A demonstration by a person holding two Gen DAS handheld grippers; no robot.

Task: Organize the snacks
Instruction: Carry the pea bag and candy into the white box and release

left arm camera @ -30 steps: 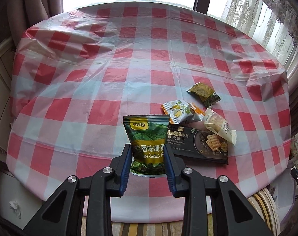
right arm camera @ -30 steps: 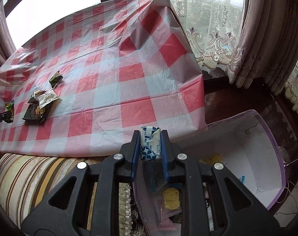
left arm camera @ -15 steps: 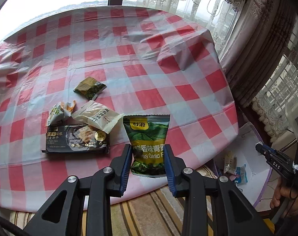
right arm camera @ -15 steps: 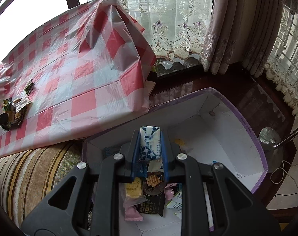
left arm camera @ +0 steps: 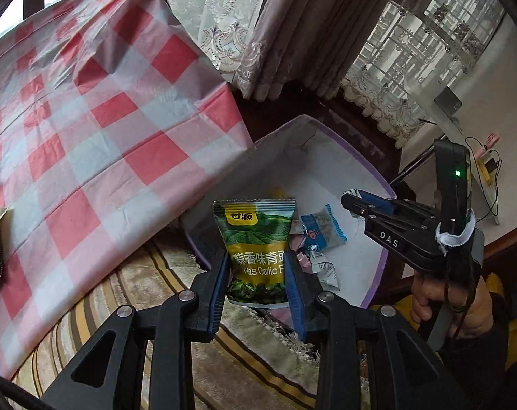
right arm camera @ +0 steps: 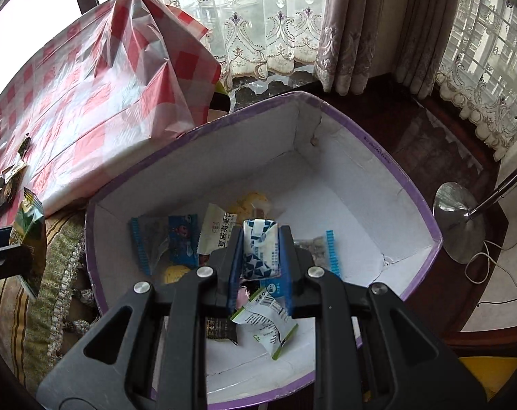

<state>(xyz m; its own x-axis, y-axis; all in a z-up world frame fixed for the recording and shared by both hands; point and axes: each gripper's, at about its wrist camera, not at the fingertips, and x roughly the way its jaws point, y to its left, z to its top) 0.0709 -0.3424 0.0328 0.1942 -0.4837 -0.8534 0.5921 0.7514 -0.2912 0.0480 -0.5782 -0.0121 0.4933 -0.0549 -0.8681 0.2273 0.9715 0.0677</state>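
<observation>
left gripper (left arm camera: 257, 275) fingers are clenching the light, crinkly green pea packet (left arm camera: 256, 253) mid-body while right gripper (right arm camera: 259, 254) fingers are pinching a soft blue-white sachet (right arm camera: 260, 252) over the purple box (right arm camera: 408, 198).

My left gripper (left arm camera: 258, 273) is matte black with blue pads (left arm camera: 218, 283) lining its fingers and round silver screws at the joints. My right gripper (right arm camera: 260, 256) is built the same; from the left wrist view its side carries white "DAS" lettering, a green light glows on the upright black unit, and white tape wraps it. My bare-skinned right hand (left arm camera: 453, 304) meets a dark sleeve.
</observation>
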